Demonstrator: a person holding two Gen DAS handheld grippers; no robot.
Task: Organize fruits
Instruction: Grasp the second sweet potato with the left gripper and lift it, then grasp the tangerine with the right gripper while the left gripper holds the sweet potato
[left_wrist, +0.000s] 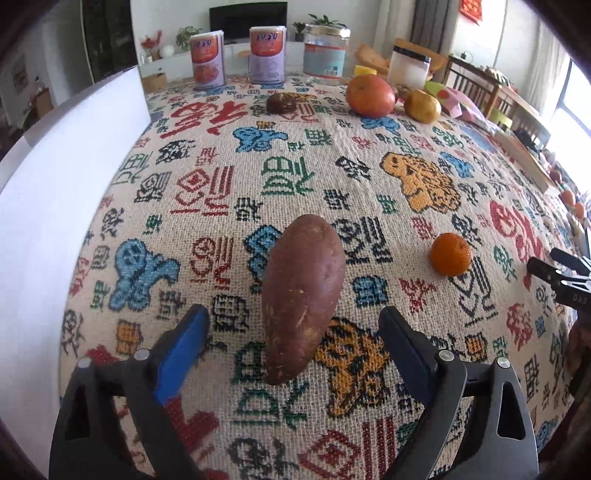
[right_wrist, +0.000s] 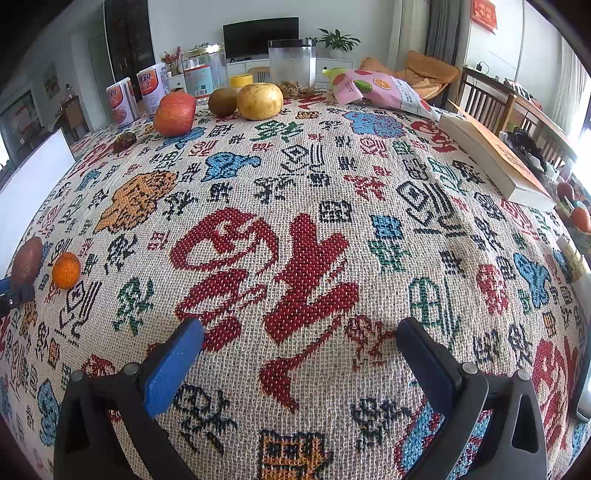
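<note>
A reddish-brown sweet potato (left_wrist: 303, 295) lies on the patterned tablecloth (left_wrist: 295, 166), lengthwise between the fingers of my left gripper (left_wrist: 293, 311). That gripper is open and its blue pads stand clear of the sweet potato on both sides. A small mandarin (left_wrist: 450, 254) sits to the right of it. At the far edge are a red apple (left_wrist: 370, 95), a yellow pear (left_wrist: 422, 106) and a dark brown round item (left_wrist: 281, 102). A kiwi (right_wrist: 222, 101) shows between apple and pear in the right wrist view. My right gripper (right_wrist: 300, 324) hangs open over bare cloth, holding nothing.
Two cans (left_wrist: 207, 59), a glass jar (left_wrist: 327, 51) and a plastic container (right_wrist: 291, 66) line the far edge. A snack bag (right_wrist: 380, 90) and a book (right_wrist: 495, 158) lie at the right. A white board (left_wrist: 55, 184) stands at the left edge.
</note>
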